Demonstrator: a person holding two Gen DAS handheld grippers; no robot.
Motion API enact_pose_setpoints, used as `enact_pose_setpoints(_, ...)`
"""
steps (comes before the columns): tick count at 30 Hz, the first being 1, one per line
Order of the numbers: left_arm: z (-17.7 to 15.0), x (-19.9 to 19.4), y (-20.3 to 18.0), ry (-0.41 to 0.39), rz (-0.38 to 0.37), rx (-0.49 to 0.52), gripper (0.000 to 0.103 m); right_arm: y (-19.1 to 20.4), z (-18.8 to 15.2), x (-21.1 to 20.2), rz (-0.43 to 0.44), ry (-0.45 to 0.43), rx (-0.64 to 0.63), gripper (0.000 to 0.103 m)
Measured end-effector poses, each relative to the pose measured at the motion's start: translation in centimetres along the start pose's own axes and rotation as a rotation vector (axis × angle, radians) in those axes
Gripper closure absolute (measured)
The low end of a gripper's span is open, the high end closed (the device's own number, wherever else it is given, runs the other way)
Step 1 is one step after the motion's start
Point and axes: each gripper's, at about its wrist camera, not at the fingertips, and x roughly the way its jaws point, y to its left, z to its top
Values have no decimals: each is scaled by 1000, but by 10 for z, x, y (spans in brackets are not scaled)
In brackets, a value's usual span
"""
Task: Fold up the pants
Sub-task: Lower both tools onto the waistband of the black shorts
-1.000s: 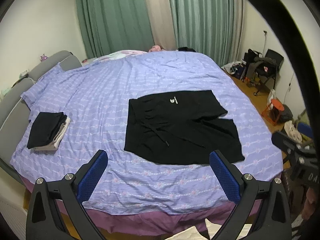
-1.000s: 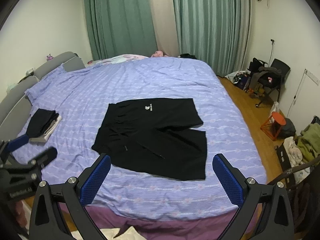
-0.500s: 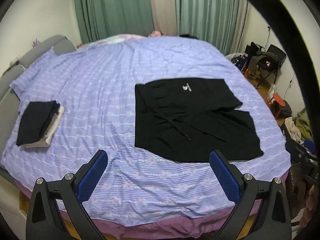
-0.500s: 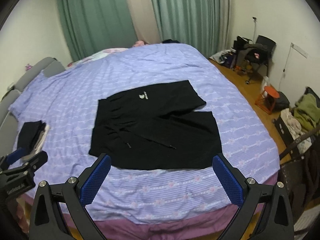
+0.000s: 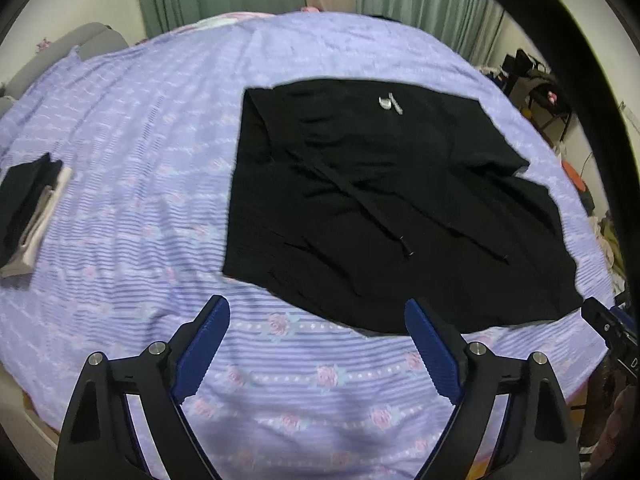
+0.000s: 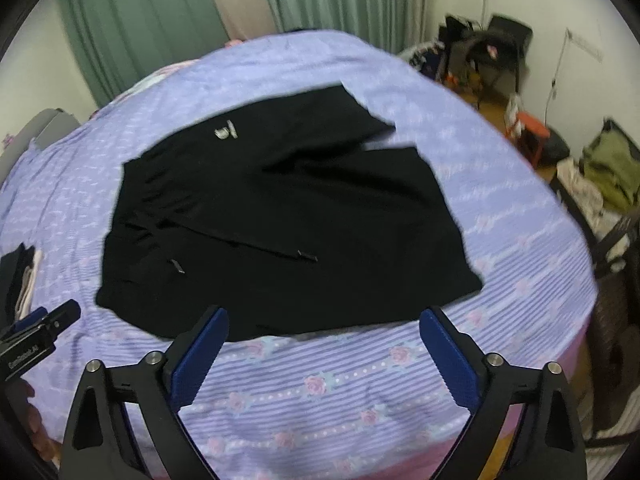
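We see a pair of black shorts (image 5: 384, 208) spread flat on a bed (image 5: 132, 128) covered by a lilac sheet printed with stripes and pink roses. The waistband lies toward the left of both views, with two drawstring ends (image 6: 307, 256) trailing across the front, and a small white logo (image 5: 390, 103) sits on the far leg. The two legs point right and part slightly at their hems.

Both grippers hang above the near edge of the bed. The left gripper (image 5: 316, 344) has its blue pads (image 5: 204, 338) spread wide with only bedsheet between them, its right pad overlapping the near hem of the shorts in the view; its jaws have just been closing a little. The right gripper (image 6: 324, 354) is likewise released and holds nothing, its jaws also having just narrowed slightly, with the near edge of the shorts just beyond its pads. Each gripper shows at the margin of the other's view.

At the far left of the bed we note a small stack of folded clothes (image 5: 30, 212), black on top of pale, well apart from the shorts. Green curtains (image 6: 140, 20) hang behind the bed. To the right, on the wooden floor, stand a dark chair (image 6: 504, 52) heaped with things, an orange stool (image 6: 530, 130) and an olive-green bundle (image 6: 612, 164). Nothing lies between the grippers and the shorts.
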Motion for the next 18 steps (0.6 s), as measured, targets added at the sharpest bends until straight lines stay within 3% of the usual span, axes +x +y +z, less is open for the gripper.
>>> enact_pose_setpoints(7,-13,55,10,96,-10,-48,18,-19,-20,62,25,61,130,15)
enact_pose_setpoints(18,-11,117,1,147,-5,-82,18,-45,-22,117,31,100,269,18)
